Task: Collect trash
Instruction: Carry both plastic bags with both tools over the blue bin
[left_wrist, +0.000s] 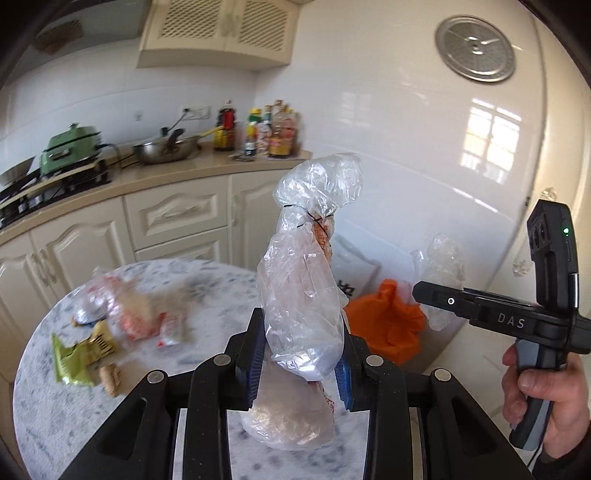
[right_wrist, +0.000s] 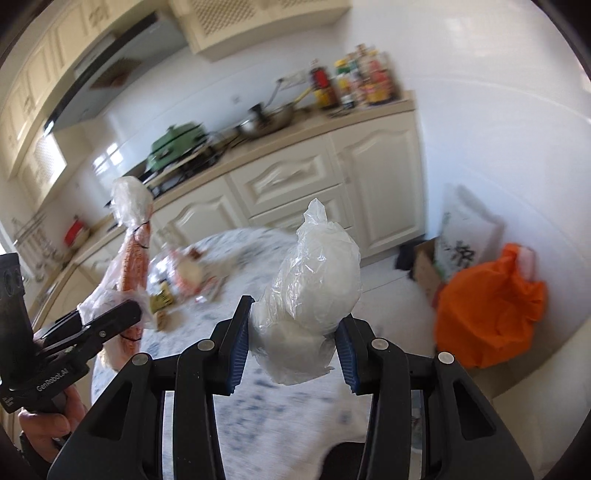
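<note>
Above table edge (left_wrist: 44, 369), 2 hand-held grippers grip bags.

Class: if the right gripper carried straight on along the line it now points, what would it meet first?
Probably the marble-patterned round table beyond the crumpled clear plastic bag that the right gripper holds; depth is uncertain.

A long clear plastic bag (left_wrist: 303, 280), tied near its top with a dark string and showing orange-red print inside, is held upright above the table, its puffed top uppermost. A crumpled white plastic bag (right_wrist: 314, 280), bulging and rounded with a peaked tip on top, is likewise held aloft. Loose wrappers (left_wrist: 122, 321), among them a yellow-green packet, are left scattered on the marbled round table (left_wrist: 44, 406). An orange bag (right_wrist: 487, 306) is set on the floor by the wall.
</note>
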